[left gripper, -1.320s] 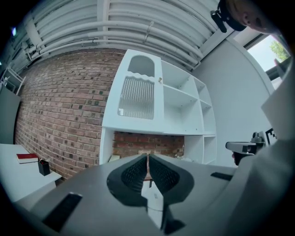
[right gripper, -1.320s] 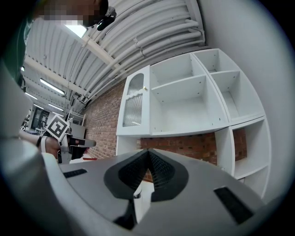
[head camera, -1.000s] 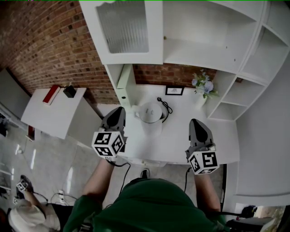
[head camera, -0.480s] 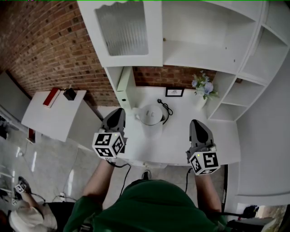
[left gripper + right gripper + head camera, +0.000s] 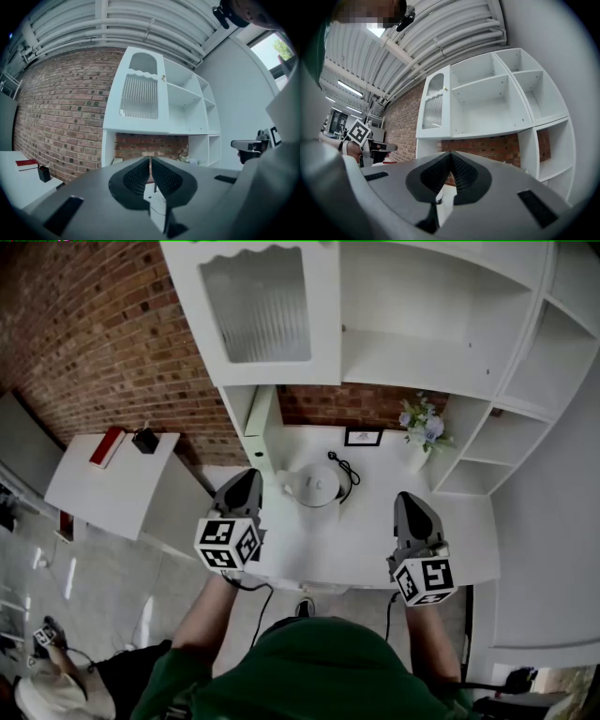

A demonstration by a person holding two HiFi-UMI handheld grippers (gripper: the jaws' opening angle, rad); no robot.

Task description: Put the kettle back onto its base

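- Kettle [image 5: 317,486], white, stands on the white table [image 5: 366,545] close to the brick wall [image 5: 84,343]. It is ahead of the two tools, between them and apart from both. Its base cannot be made out beneath it.
- A black cord [image 5: 343,465] curls on the table just behind the kettle. A small framed picture [image 5: 362,437] and a vase of flowers [image 5: 419,426] stand further back, and a white shelf unit [image 5: 422,324] rises over them.
- To the left, a separate side table [image 5: 112,488] carries a red book [image 5: 106,444] and a small black object [image 5: 144,438].
- The left tool [image 5: 247,476] and right tool [image 5: 405,499] are both pressed together with nothing between the jaws.
- Only the head view shows the kettle; both gripper views look level, at shelf unit and brick.
- The left gripper view catches the right tool at its right edge, and the right gripper view shows the left tool's marker cube [image 5: 358,132].
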